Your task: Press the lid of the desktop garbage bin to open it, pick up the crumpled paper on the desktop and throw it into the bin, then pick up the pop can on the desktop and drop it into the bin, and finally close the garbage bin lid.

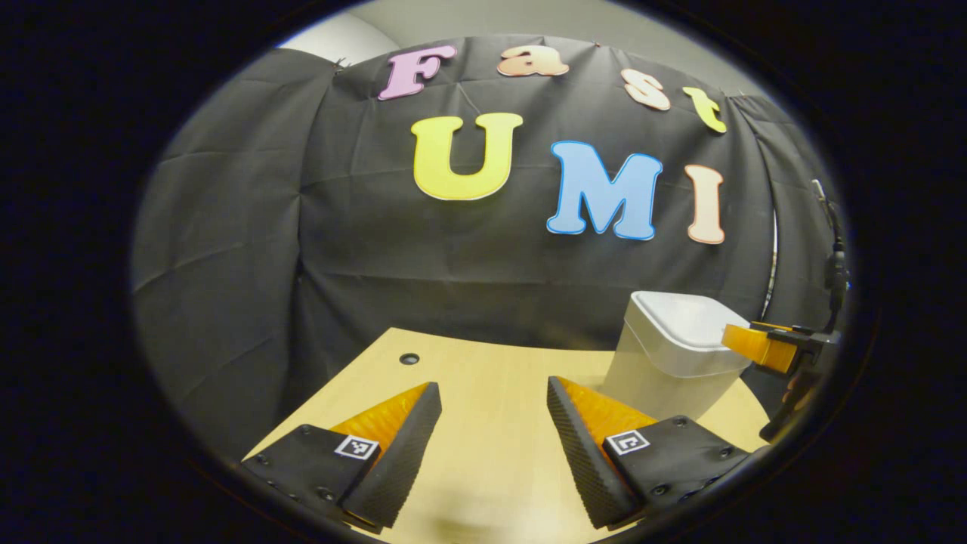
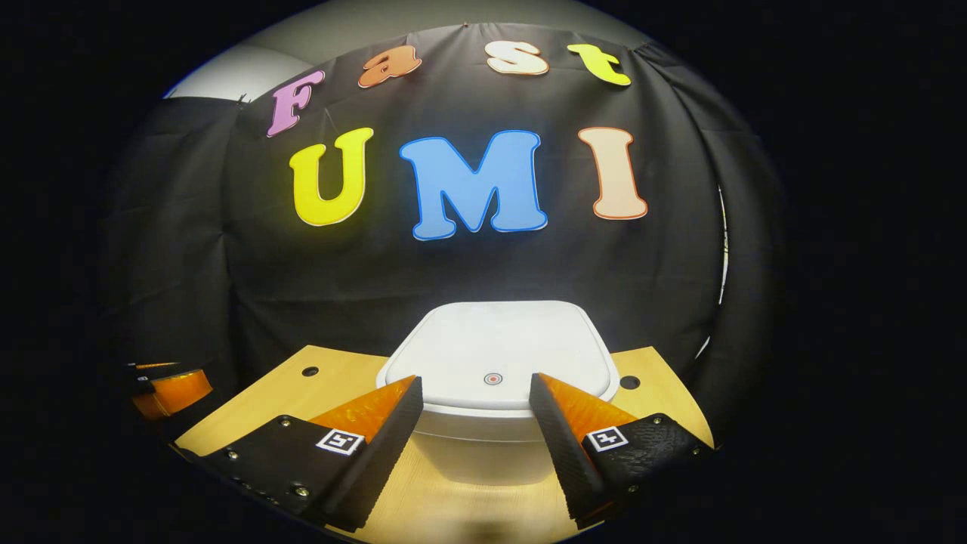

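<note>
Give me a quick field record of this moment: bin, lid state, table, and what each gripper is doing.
bin: white plastic desktop garbage bin, standing upright on the table
lid: white flat lid closed, small round mark near its front edge
table: light wooden table with round holes
left gripper: open, over bare table, left of the bin
right gripper: open, facing the bin's front, fingers either side

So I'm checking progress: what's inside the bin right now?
Can't tell. The bin has its white lid shut flat, covering the inside. On top shows a small round mark, nothing else.
</note>
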Tool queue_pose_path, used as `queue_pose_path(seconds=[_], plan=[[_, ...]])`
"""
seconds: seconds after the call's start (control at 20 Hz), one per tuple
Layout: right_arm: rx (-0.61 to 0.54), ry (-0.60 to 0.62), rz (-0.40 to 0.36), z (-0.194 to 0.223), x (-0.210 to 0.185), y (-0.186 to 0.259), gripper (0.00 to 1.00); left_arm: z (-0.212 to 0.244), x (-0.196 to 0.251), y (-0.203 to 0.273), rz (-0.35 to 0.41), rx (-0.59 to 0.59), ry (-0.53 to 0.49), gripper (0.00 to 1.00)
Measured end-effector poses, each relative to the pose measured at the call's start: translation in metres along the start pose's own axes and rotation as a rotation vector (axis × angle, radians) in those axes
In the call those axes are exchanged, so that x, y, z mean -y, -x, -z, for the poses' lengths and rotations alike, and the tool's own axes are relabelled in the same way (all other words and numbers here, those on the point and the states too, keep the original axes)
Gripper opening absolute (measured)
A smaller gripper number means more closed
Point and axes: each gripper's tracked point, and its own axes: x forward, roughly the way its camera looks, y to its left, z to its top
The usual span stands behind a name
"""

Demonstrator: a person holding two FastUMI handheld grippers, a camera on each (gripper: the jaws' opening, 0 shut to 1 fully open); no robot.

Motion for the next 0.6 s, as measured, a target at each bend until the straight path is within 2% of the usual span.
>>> queue_pose_path(seconds=[0.35,0.4,0.45,0.5,0.6], plan=[[0.030,-0.018,0.014,-0.013,-0.005,0.016,0.92,-0.017,0.006,0.004,0.028,0.029,-0.009,0.94],[0.036,-0.013,0.020,-0.014,-0.006,0.019,0.92,-0.019,0.006,0.005,0.035,0.032,-0.012,1.00],[0.041,-0.009,0.025,-0.015,-0.006,0.022,0.92,-0.022,0.008,0.005,0.044,0.037,-0.015,0.85],[0.047,-0.008,0.030,-0.017,-0.007,0.025,0.92,-0.024,0.010,0.006,0.054,0.040,-0.020,1.00],[0.061,-0.008,0.042,-0.022,-0.008,0.033,0.92,-0.031,0.015,0.005,0.075,0.050,-0.034,1.00]])
